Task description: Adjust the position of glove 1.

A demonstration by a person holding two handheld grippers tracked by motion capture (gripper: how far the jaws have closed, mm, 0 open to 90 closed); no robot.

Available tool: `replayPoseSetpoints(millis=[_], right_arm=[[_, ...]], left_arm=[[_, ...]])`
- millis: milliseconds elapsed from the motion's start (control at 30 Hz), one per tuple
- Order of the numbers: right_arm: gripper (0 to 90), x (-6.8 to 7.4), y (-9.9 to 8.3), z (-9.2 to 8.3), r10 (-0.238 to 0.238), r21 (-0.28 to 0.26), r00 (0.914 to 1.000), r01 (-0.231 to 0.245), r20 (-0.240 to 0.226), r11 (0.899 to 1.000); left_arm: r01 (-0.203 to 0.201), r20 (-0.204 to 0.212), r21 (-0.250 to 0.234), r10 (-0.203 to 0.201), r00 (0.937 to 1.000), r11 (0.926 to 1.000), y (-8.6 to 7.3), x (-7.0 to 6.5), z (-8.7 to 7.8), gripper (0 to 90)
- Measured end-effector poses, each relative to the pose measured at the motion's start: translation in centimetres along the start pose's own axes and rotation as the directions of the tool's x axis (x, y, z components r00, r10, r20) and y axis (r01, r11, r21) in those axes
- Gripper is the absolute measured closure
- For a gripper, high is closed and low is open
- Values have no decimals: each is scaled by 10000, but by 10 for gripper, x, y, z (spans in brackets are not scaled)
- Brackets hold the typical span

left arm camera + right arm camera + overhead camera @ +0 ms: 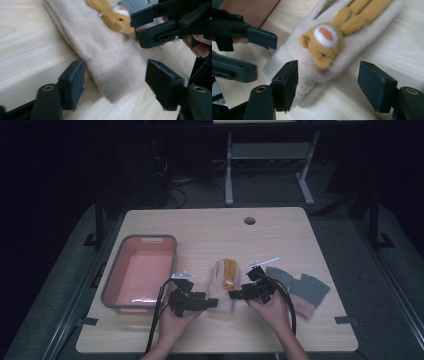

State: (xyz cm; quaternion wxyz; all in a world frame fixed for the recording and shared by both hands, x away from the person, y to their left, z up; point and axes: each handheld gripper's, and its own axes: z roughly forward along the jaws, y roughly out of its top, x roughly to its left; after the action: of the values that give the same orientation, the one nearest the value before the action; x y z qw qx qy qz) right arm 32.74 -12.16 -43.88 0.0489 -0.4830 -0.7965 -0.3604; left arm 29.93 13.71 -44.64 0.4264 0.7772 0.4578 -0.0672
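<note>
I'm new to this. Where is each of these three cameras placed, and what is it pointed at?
High view: above the person's side, looking forward and down on the table; both hands, left gripper and right gripper.
Left gripper view: rides that gripper, facing the beige glove's cuff; its own jaws, open.
Right gripper view: rides that gripper, facing the glove's orange animal; its own jaws, open.
Shared: the glove, in all three.

Black two-jaw left claw [212,303], brass screws, trailing black cable, bare forearms
</note>
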Motion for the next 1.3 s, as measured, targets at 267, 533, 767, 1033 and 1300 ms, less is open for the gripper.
replayPoseSetpoints(millis=[267, 533, 767, 1033, 1300], right_arm=[[378, -9, -3, 8, 827, -171, 9961, -833, -320, 9964], [415, -13, -5, 17, 1374, -127, 9896, -1380, -417, 9904], [487, -15, -8, 22, 1753, -232, 9818, -1774, -732, 9839], [636, -13, -11, 27, 2063, -261, 9744, -2093, -894, 9775], [727, -14, -10, 31, 2388, -122, 9637, -2419, -1197, 9702]], left_arm=[[314, -43, 356, -313, 9995, 9989, 1, 5, 7, 433], [209, -290, 855, -185, 9994, 9961, 0, -1, 18, 474], [212, -354, 1040, -176, 9992, 9943, 1, -1, 22, 521], [377, -385, 1147, -334, 9987, 9927, 4, -1, 26, 558], [322, -371, 1241, -278, 9989, 9917, 8, -2, 29, 624]])
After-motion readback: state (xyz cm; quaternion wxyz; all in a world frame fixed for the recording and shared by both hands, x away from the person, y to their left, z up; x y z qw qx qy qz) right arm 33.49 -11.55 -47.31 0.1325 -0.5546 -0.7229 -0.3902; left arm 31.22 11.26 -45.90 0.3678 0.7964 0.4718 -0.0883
